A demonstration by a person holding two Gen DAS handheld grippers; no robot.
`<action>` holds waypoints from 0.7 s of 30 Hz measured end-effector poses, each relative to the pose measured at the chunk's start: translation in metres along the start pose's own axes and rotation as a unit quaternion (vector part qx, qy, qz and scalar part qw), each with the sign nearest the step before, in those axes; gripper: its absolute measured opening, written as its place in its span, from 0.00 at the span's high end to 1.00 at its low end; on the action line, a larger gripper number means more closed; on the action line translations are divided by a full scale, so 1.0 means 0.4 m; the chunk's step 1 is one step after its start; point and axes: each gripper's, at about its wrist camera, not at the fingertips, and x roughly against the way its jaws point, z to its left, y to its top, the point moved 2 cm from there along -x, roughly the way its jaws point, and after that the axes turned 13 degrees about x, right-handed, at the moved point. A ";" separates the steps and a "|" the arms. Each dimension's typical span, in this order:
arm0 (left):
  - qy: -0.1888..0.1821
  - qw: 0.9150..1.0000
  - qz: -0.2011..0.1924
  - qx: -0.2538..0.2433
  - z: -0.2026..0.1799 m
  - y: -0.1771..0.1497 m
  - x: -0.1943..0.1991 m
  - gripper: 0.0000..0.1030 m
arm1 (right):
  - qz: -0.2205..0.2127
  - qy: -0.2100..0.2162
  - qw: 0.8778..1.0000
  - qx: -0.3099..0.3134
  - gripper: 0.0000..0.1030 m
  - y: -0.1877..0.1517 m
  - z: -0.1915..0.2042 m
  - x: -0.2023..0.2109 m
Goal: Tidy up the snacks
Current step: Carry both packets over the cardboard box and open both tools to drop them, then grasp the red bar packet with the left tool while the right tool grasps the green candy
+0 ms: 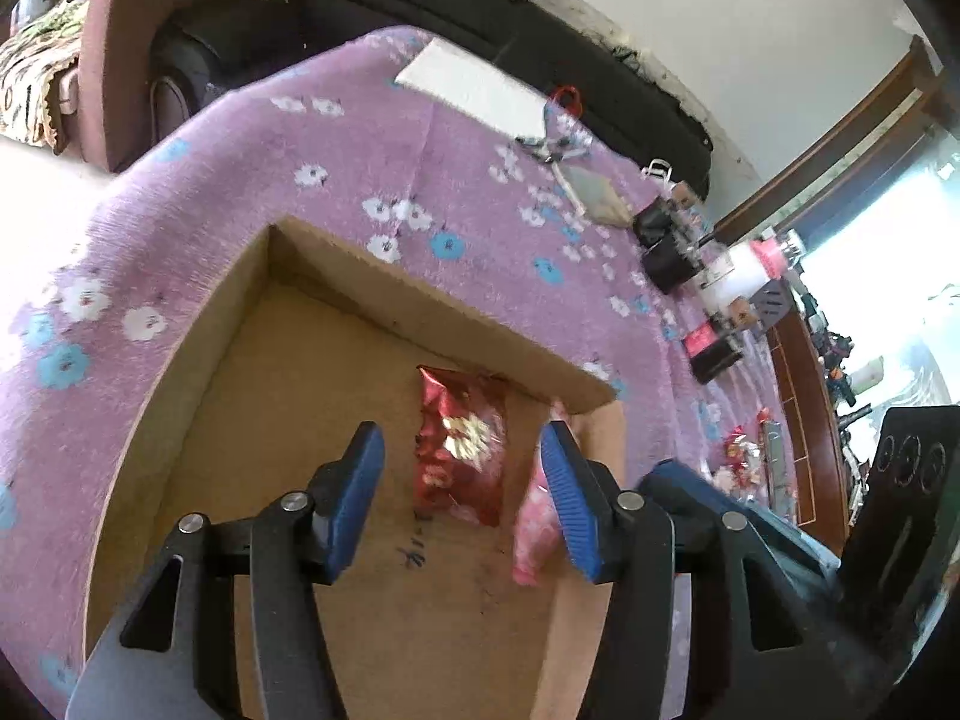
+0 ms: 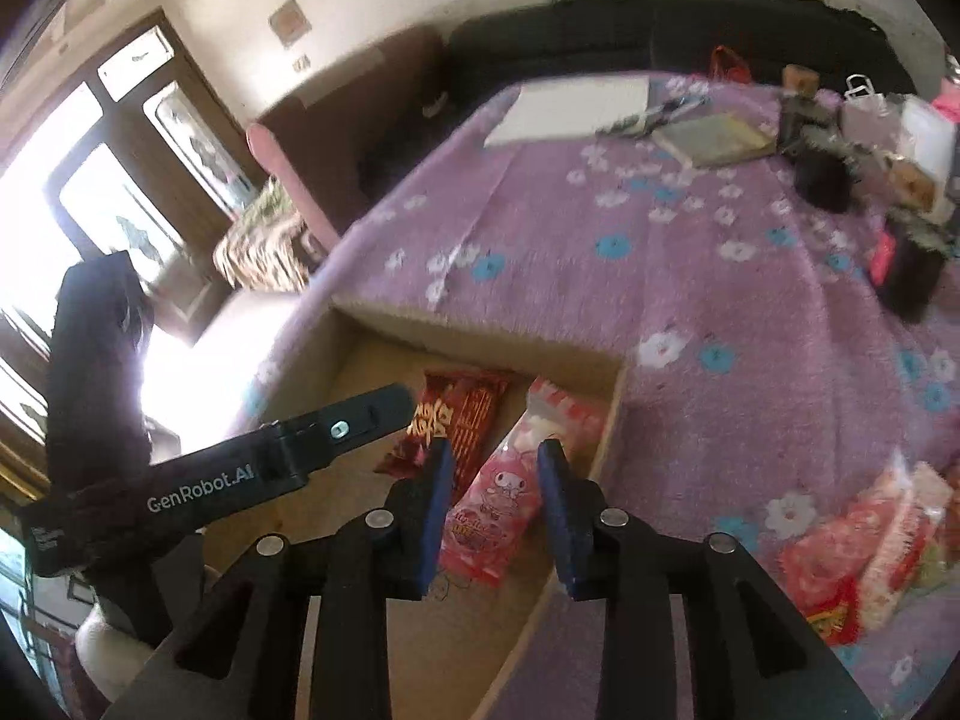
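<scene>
a purple flowered cloth (image 1: 312, 138) covers the table in a bright room with a dark sofa behind, and a shallow cardboard box (image 1: 420, 312) sits on it near the edge. two snacks already lie flat on the box floor: a red snack packet (image 1: 459, 456) and, just beside it against the right wall, a pink snack packet (image 2: 501, 510). the left gripper (image 1: 462, 498) hangs over the red one with its jaws spread and nothing between the pads; the right gripper (image 2: 495, 510) is over the pink one, jaws parted and, as far as i can judge, not pressing it. so the job looks partly done, since a heap of loose snacks (image 2: 864, 558) waits on the cloth outside the box. that heap reads clearly only in the right wrist view; the left wrist view shows it small and blurred, but gives the red packet whole.
</scene>
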 end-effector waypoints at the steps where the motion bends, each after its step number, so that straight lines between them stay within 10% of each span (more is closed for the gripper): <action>1: -0.001 1.000 -0.004 -0.002 -0.007 -0.008 0.015 0.48 | -0.010 -0.001 1.000 -0.005 0.69 -0.002 -0.015 0.029; 11: -0.051 0.997 -0.001 -0.057 -0.142 -0.166 0.114 0.35 | -0.044 -0.091 0.992 -0.080 0.56 -0.154 -0.281 0.285; 21: -0.036 0.989 0.057 -0.132 -0.261 -0.307 0.017 0.36 | -0.003 -0.086 0.989 -0.118 0.55 -0.401 -0.390 0.354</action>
